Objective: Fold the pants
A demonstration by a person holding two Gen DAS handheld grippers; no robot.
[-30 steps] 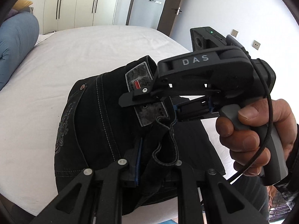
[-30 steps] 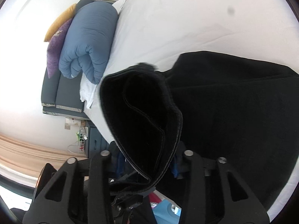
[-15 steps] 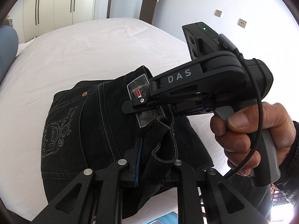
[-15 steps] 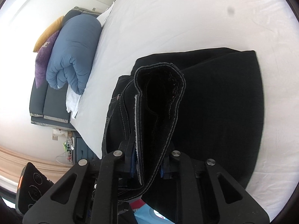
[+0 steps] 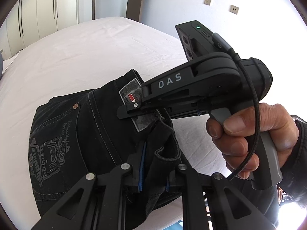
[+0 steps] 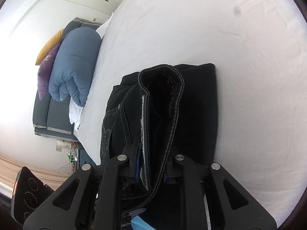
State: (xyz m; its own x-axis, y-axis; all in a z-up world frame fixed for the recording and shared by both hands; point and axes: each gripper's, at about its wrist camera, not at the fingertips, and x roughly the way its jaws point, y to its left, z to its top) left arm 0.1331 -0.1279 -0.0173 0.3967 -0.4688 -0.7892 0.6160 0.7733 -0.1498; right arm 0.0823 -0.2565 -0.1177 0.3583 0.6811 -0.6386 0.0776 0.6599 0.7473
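Observation:
Black jeans (image 5: 80, 134) lie folded on the white bed (image 5: 86, 53), back pocket print facing up. My left gripper (image 5: 153, 174) is shut on a fold of the waistband at the near edge. My right gripper (image 5: 126, 113), held in a hand, is shut on the waistband by the grey leather patch (image 5: 132, 92), just beyond the left one. In the right wrist view the right gripper (image 6: 150, 170) is clamped on the doubled waistband, and the folded pants (image 6: 195, 118) stretch out on the bed (image 6: 249, 76) ahead.
A rolled blue duvet (image 6: 74, 67) with purple and yellow cushions lies at the bed's head, on a grey bench. White wardrobes (image 5: 48, 9) and a door stand behind the bed. A nightstand with clutter (image 6: 74, 157) is beside the bed.
Both grippers have carried the waistband over the folded legs and lowered it. The pants now lie more compact and flatter on the bed. Both grips stay shut.

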